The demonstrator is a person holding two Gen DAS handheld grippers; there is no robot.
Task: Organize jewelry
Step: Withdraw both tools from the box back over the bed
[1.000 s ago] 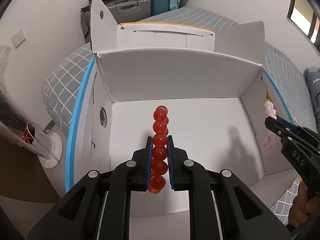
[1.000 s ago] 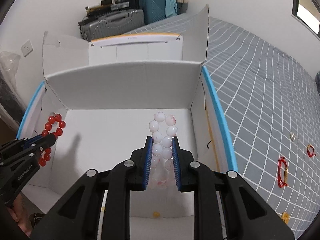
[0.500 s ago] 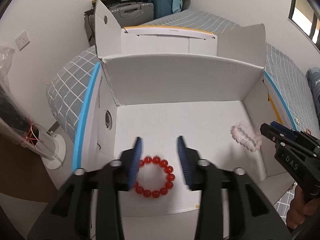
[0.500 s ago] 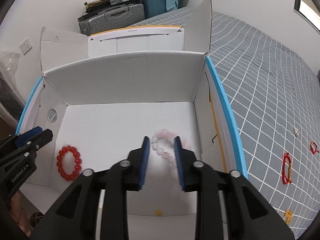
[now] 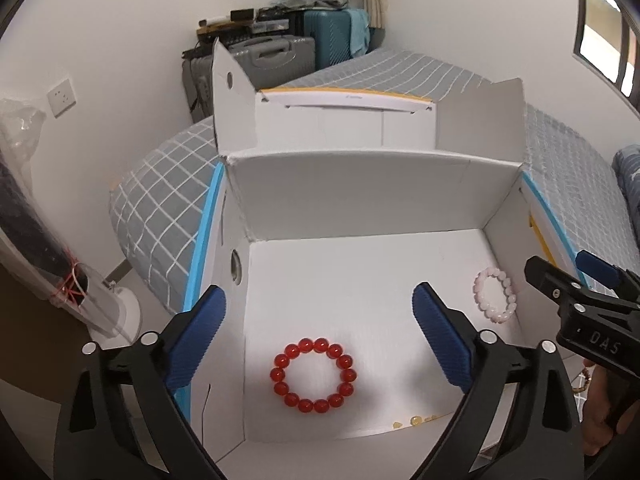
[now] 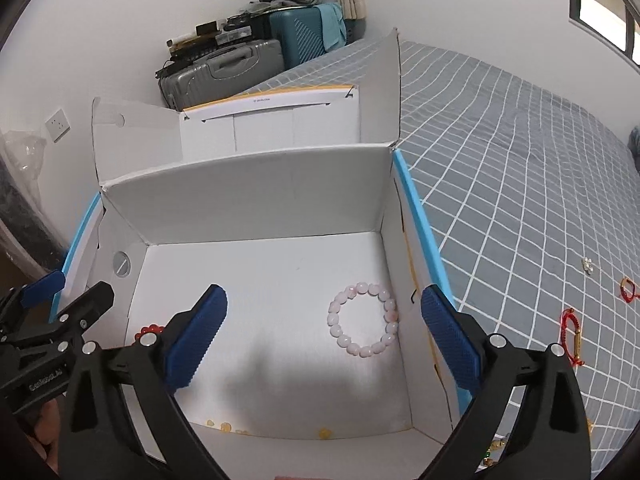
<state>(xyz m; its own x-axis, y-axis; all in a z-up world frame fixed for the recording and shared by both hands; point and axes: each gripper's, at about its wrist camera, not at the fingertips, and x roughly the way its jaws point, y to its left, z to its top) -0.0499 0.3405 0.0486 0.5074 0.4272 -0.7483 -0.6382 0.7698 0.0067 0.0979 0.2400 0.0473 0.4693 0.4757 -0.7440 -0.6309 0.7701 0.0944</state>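
Left claw: fingers spread wide, empty, held above the near left part of the box. Right claw: fingers spread wide, empty, held above the near right part of the same box.

Box: white card, flaps open, standing on the bed with its grey checked cover.

Red bracelet: lies flat on the box floor, near the front wall and toward the left side, clear of both claws. In the right wrist view only a few of its beads show behind the left finger.

Pink bracelet: lies flat on the box floor close to the right wall, well apart from the red one.

Small yellow beads: several loose along the foot of the front wall.

On the bed, right of the box: two red cord pieces and a small pale piece, well apart from the box.
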